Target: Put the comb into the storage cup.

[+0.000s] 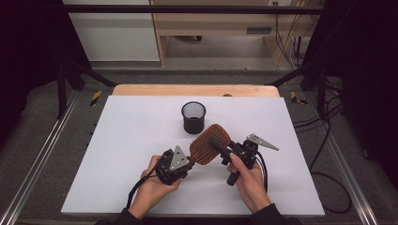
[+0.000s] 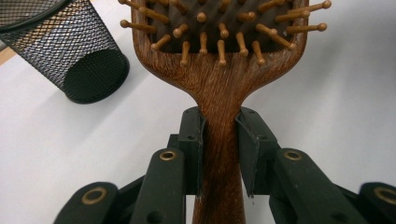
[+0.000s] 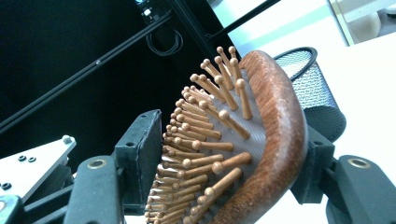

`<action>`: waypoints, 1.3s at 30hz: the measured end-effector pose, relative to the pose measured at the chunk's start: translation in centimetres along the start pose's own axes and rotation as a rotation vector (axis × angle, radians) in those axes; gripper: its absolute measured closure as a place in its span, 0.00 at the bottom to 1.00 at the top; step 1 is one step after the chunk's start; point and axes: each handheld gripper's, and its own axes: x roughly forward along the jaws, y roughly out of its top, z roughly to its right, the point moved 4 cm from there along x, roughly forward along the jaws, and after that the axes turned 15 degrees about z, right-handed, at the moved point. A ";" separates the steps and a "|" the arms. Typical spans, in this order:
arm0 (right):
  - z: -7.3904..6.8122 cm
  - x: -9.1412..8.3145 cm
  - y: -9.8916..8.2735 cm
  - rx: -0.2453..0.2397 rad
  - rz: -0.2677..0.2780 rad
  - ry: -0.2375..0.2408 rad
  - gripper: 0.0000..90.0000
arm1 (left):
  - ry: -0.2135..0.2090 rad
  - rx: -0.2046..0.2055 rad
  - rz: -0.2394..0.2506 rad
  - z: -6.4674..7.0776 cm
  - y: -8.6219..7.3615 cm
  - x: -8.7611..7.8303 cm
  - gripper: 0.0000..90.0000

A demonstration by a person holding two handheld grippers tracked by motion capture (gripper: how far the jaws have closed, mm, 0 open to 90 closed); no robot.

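Observation:
A wooden paddle hairbrush point(image 1: 209, 143) with wooden pins is held above the white table top point(image 1: 131, 140), between both hands. My left gripper point(image 1: 190, 161) is shut on its handle; in the left gripper view both jaws clamp the narrow neck of the hairbrush point(image 2: 219, 88) just below the head, at my left gripper point(image 2: 220, 135). My right gripper point(image 1: 220, 150) straddles the head of the hairbrush point(image 3: 275, 121). At my right gripper point(image 3: 229, 154), one jaw meets the pin tips and the other rests against the wooden back.
A black mesh pen cup point(image 1: 193, 117) stands upright behind the brush, near the table's middle; the cup point(image 2: 70, 51) is close to the brush head. Black frame rails and cables run along both sides of the table.

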 end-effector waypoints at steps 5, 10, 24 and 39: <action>-0.7 0.5 0.4 -0.013 0.024 0.007 0.48 | 0.018 -0.024 0.025 -0.1 0.2 -0.2 0.81; -1.5 1.3 0.7 -0.017 0.029 0.010 0.54 | 0.041 -0.059 0.040 -0.5 0.2 -0.5 0.81; -4.6 5.1 2.0 -0.098 -0.065 0.016 0.59 | 0.115 -0.177 0.125 -2.0 -0.1 -1.3 0.81; -6.9 8.0 2.9 -0.149 -0.113 0.028 0.60 | 0.167 -0.228 0.211 -3.6 0.0 -2.5 0.80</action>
